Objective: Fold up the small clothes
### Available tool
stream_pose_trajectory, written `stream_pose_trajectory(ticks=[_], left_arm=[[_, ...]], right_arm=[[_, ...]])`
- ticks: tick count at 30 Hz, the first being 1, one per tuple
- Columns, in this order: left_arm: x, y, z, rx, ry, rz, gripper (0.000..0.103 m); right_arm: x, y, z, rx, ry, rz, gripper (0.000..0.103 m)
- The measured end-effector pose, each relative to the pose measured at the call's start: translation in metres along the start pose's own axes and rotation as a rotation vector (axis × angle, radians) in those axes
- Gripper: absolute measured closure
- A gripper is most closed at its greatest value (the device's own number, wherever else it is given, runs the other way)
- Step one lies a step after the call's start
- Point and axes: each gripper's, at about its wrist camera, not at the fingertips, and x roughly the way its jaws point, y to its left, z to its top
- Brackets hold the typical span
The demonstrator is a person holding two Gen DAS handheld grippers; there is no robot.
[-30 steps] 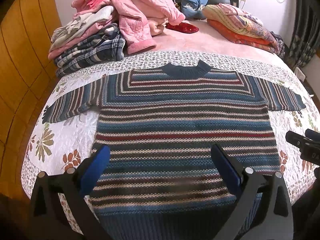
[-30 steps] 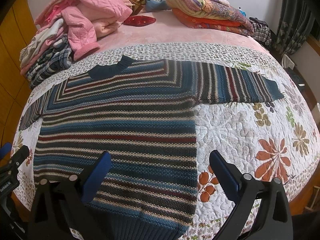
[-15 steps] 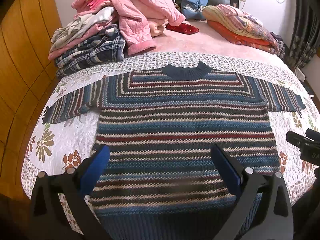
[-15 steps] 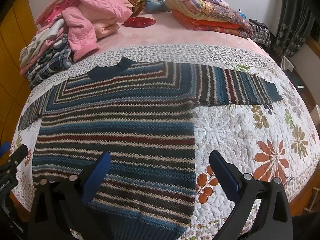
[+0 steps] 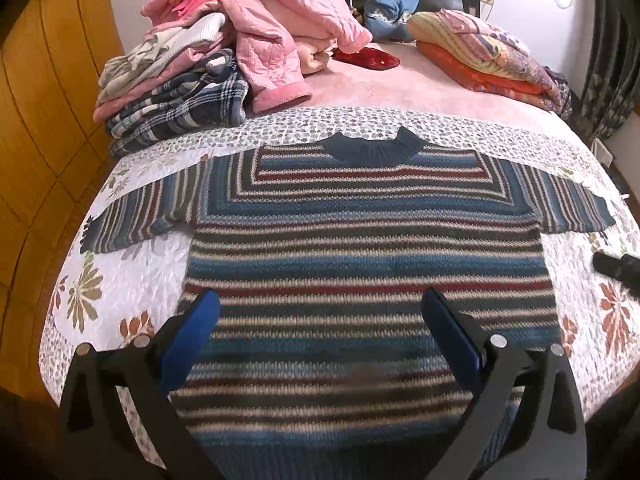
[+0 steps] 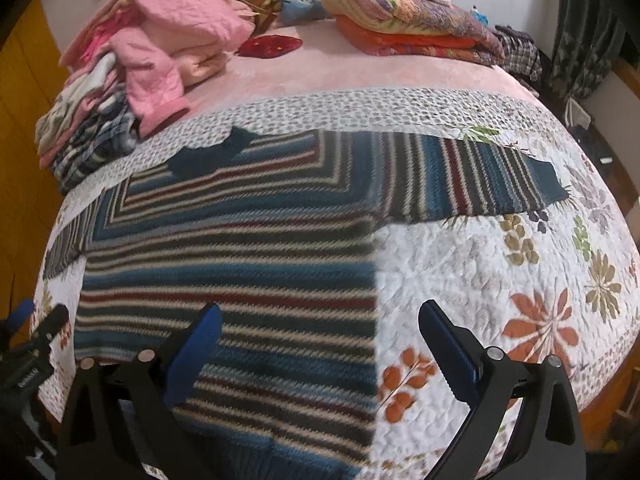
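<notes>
A striped knit sweater in blue, cream and dark red lies flat on the floral quilt, collar at the far side, both sleeves spread out sideways. My left gripper hovers open above the sweater's lower half, nothing between its blue pads. In the right wrist view the same sweater fills the left part, its right sleeve stretched to the right. My right gripper is open above the sweater's lower right edge, empty. The left gripper's tip shows at the left edge.
A heap of pink jackets and plaid clothes sits at the bed's far left. Folded orange and patterned quilts lie far right, a red pouch between them. Wooden panels run along the left; curtains hang at right.
Both grippers have drifted slightly forward over the sweater, and the right one has risen or tilted a little. Both stay open. The sweater has not moved.
</notes>
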Motion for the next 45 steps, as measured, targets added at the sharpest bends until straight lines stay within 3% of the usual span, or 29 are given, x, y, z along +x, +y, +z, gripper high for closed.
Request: stream_pose_trajectory(ticks=[3, 7, 8, 11, 14, 21, 23, 25, 30, 32, 36, 38, 39, 40, 45], left_arm=[[0.017, -0.005, 0.009, -0.007, 0.023, 0.022, 0.003], [0.040, -0.014, 0.028, -0.056, 0.056, -0.010, 0.003], [0.046, -0.018, 0.036, -0.056, 0.048, -0.006, 0.003], [0.061, -0.037, 0.052, -0.041, 0.042, 0.003, 0.003], [0.077, -0.055, 0.065, -0.050, 0.061, -0.029, 0.003], [0.112, -0.089, 0.078, -0.056, 0.085, -0.050, 0.003], [0.123, -0.095, 0.080, -0.056, 0.096, -0.042, 0.003], [0.129, -0.099, 0.081, -0.058, 0.102, -0.039, 0.003], [0.137, -0.104, 0.083, -0.035, 0.105, -0.031, 0.003], [0.137, -0.104, 0.083, -0.024, 0.103, -0.025, 0.003], [0.137, -0.099, 0.084, -0.005, 0.105, -0.017, 0.003], [0.136, -0.096, 0.085, 0.007, 0.106, -0.011, 0.003], [0.135, -0.094, 0.086, 0.010, 0.107, -0.010, 0.003], [0.134, -0.092, 0.087, 0.012, 0.109, -0.011, 0.003], [0.129, -0.080, 0.096, -0.001, 0.102, -0.025, 0.003]], right_arm=[[0.009, -0.029, 0.026, 0.054, 0.010, -0.038, 0.004], [0.032, -0.080, 0.061, 0.134, 0.072, -0.032, 0.004], [0.043, -0.100, 0.072, 0.169, 0.100, -0.013, 0.004], [0.066, -0.150, 0.094, 0.235, 0.125, -0.063, 0.004], [0.090, -0.203, 0.114, 0.268, 0.160, -0.085, 0.004], [0.131, -0.312, 0.123, 0.454, 0.231, -0.108, 0.004], [0.146, -0.335, 0.118, 0.521, 0.277, -0.071, 0.004], [0.159, -0.351, 0.112, 0.576, 0.313, -0.042, 0.011], [0.178, -0.364, 0.111, 0.571, 0.335, -0.049, 0.015], [0.180, -0.362, 0.117, 0.550, 0.312, -0.066, 0.020], [0.182, -0.363, 0.125, 0.547, 0.280, -0.091, 0.041], [0.179, -0.367, 0.129, 0.554, 0.250, -0.071, 0.061], [0.178, -0.371, 0.134, 0.565, 0.231, -0.031, 0.083], [0.177, -0.373, 0.135, 0.578, 0.220, 0.006, 0.087], [0.157, -0.361, 0.147, 0.566, 0.178, 0.026, 0.089]])
